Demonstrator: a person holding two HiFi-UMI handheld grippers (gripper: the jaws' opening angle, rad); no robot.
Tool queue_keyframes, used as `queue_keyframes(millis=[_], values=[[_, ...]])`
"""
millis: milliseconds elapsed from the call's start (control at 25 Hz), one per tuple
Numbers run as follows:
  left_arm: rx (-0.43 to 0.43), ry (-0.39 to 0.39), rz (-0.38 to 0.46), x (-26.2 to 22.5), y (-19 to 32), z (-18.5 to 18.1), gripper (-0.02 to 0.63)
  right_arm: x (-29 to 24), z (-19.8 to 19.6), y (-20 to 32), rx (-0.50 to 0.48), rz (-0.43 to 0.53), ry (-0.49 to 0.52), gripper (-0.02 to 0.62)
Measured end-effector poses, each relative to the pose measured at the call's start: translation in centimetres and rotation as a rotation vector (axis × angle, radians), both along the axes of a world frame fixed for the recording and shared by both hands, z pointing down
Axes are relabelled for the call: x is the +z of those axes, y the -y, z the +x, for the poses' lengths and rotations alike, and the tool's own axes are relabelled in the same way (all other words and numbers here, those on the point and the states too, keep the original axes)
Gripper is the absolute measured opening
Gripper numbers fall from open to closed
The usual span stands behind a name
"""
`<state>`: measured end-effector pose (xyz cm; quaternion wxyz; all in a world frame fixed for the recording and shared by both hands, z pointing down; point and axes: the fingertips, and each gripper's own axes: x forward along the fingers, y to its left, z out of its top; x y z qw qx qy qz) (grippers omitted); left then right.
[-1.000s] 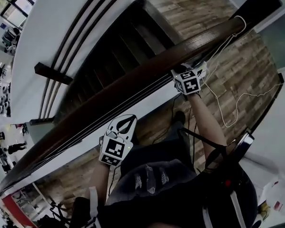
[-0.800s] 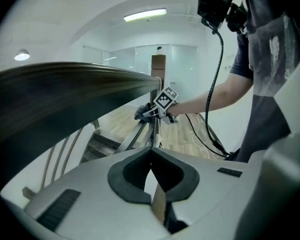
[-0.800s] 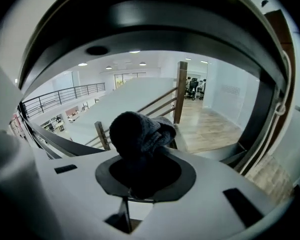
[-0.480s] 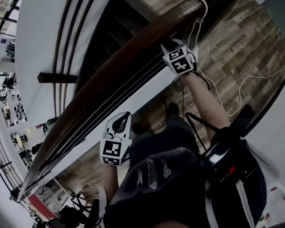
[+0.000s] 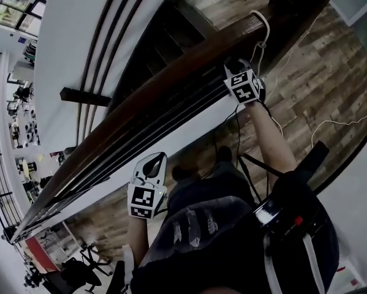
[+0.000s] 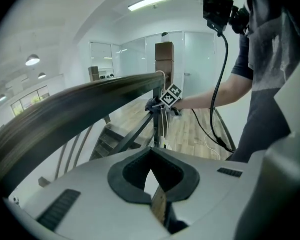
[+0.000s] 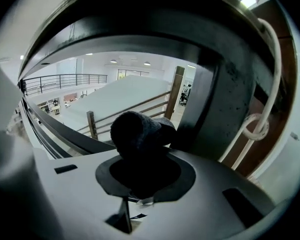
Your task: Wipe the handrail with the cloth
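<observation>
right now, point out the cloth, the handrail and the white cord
cloth (image 7: pixel 137 129), right gripper view, on its bunched dark top
handrail (image 5: pixel 165 84), head view, on the brown top face mid-span
white cord (image 7: pixel 280 71), right gripper view, on the strand above its loop

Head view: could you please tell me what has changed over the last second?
The right gripper, its claw shut on the dark cloth, slid along the handrail toward the white cord at its end. The left gripper stayed off the rail, claw shut and empty.
</observation>
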<state>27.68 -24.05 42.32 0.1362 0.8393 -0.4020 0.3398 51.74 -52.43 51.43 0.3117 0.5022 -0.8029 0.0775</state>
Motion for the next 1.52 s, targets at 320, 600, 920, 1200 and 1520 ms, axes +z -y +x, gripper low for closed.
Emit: queue_keyframes(millis=[320, 600, 920, 1200, 1520], values=[[-0.015, -0.049, 0.06, -1.0, -1.8, -1.6, 0.008, -0.9, -0.8, -0.6, -0.001, -0.047, 0.067, 0.06], [0.012, -0.112, 0.135, -1.7, -4.2, -6.7, 0.008, -8.3, -12.9, -13.0, -0.407, -0.145, 0.218, 0.06], [0.02, -0.261, 0.264, -5.0, -8.9, -16.4, 0.008, -10.7, -25.4, -28.5, -0.566, -0.23, 0.204, 0.06], [-0.041, -0.258, 0.308, -6.3, -13.3, -21.9, 0.008, -16.7, -37.7, -38.5, -0.857, -0.263, 0.476, 0.06], [-0.075, -0.112, 0.302, -5.7, -22.6, -19.3, 0.008, -20.4, -36.4, -47.4, -0.913, -0.219, 0.71, 0.06]])
